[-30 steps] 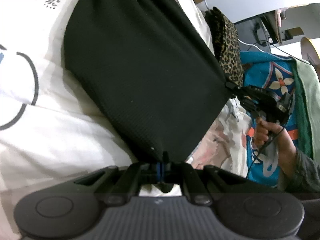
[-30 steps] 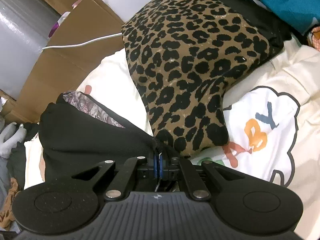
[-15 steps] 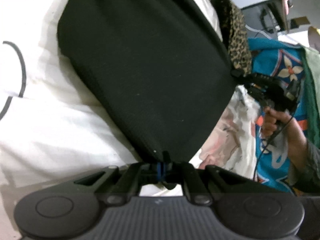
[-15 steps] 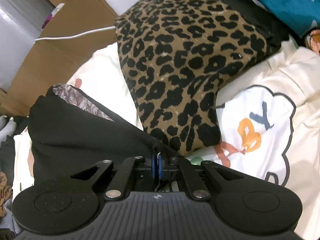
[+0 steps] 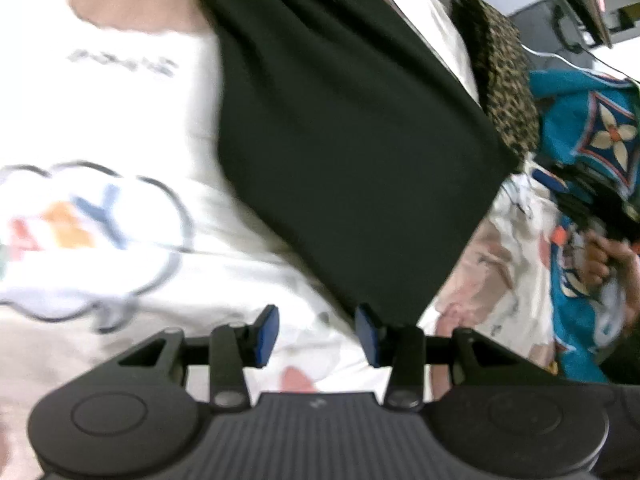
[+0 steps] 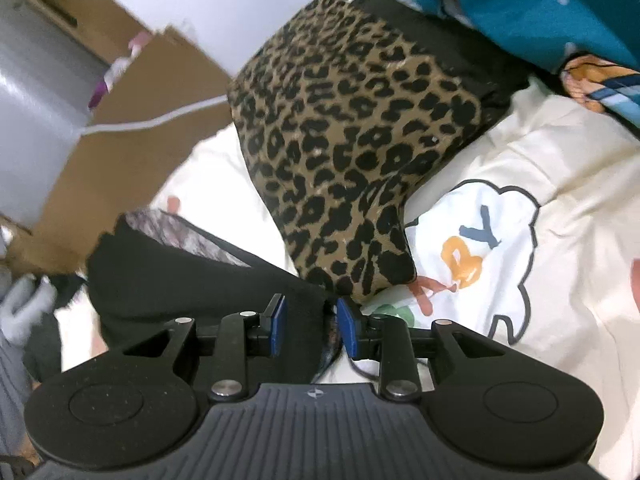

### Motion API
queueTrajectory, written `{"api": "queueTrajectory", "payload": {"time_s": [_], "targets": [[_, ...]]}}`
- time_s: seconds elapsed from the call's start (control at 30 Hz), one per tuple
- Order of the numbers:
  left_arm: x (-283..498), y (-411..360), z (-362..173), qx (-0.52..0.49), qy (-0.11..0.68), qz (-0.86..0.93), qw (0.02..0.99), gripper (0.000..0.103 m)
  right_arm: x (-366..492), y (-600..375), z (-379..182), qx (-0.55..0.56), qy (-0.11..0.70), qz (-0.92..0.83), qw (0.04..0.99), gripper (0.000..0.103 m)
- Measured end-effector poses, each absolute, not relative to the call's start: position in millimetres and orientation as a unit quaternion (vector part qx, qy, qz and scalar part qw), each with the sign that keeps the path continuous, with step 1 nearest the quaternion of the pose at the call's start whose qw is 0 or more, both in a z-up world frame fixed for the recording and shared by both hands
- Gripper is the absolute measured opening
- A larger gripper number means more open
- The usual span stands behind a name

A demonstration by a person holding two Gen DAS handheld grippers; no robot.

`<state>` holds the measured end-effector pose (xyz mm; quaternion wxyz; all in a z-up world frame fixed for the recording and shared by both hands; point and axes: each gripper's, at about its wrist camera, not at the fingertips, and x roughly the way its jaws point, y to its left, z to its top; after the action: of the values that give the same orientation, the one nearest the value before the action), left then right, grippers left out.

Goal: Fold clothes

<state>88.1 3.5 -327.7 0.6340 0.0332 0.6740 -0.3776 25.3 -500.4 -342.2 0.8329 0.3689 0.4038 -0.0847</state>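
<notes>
now both grippers, left gripper (image 5: 316, 330) and right gripper (image 6: 310, 324), are opening over the black cloth (image 5: 344, 128) on a white cartoon bedsheet (image 6: 560, 184), cardboard boxes (image 6: 132, 136) behind.

Both claws (image 5: 316, 334) (image 6: 311, 330) mid-opening, empty

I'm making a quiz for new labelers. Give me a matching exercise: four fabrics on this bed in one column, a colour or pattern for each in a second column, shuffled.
Things:
1. Garment lying in front of the left tool
2. Folded piece beyond the right tool
3. Sheet
4. Cloth at the right view's top edge

Looks:
A. Teal
B. Cream with a cloud print
C. Plain black
D. Leopard spots

Pairs: 1-C, 2-D, 3-B, 4-A
</notes>
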Motion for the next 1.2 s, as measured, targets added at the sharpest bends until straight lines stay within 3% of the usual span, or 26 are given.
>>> {"api": "queueTrajectory", "payload": {"time_s": [0.37, 0.47, 0.63, 1.2], "targets": [[139.5, 9.4, -197.7, 0.078, 0.613, -0.32, 0.718, 0.053, 16.4, -477.7, -260.8, 0.403, 0.374, -0.048, 0.834, 0.036], [154.5, 5.3, -158.2, 0.081, 0.6, -0.306, 0.735, 0.062, 18.4, -460.1, -237.6, 0.393, 0.378, -0.029, 0.838, 0.044], [169.4, -1.3, -109.4, 0.072, 0.57, -0.306, 0.759, 0.073, 25.5, -433.3, -205.5, 0.354, 0.387, 0.012, 0.851, 0.048], [229.3, -71.3, -143.2, 0.105, 0.554, -0.309, 0.766, 0.067, 90.0, -372.9, -212.5, 0.279, 0.421, 0.081, 0.859, 0.052]]}}
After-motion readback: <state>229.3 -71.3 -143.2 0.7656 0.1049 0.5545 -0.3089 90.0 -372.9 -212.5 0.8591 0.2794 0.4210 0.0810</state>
